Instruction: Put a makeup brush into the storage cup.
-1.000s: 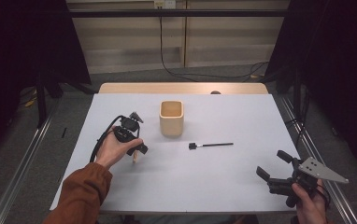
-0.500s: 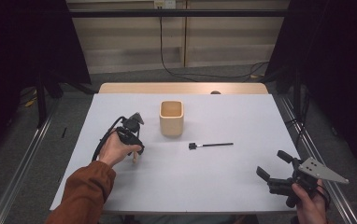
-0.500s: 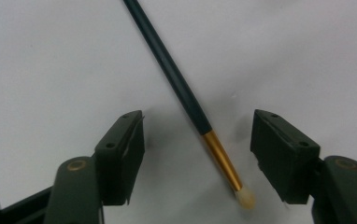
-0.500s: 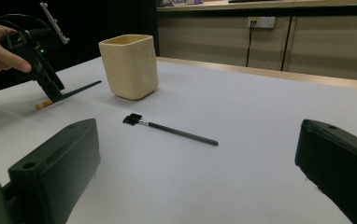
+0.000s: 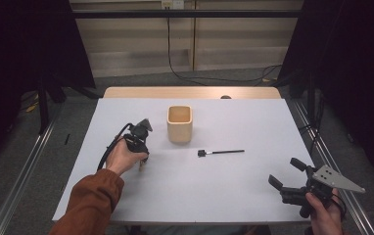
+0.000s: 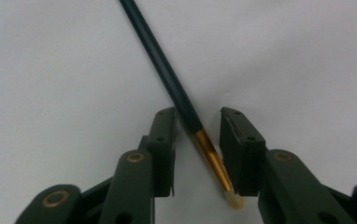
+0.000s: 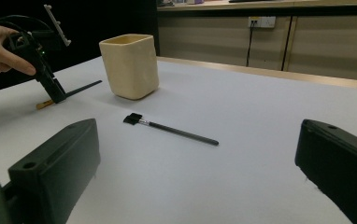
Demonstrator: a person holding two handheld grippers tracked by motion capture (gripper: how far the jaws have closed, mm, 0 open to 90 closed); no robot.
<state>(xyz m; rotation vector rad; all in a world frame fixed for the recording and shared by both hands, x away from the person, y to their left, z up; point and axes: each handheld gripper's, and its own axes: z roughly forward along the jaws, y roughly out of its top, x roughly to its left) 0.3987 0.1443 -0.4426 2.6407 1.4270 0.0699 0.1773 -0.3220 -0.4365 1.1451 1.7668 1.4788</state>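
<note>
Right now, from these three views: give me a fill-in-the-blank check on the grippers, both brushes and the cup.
1. The left gripper has its jaws on either side of a dark-handled brush with a ____ coloured band near its end.
2. The beige square cup stands ____ on the white table.
3. The right gripper holds ____; its jaws are spread wide.
4. The thin black flat-headed brush lies on the table between the cup and the ____ gripper.

Missing words: gold; upright; nothing; right
</note>
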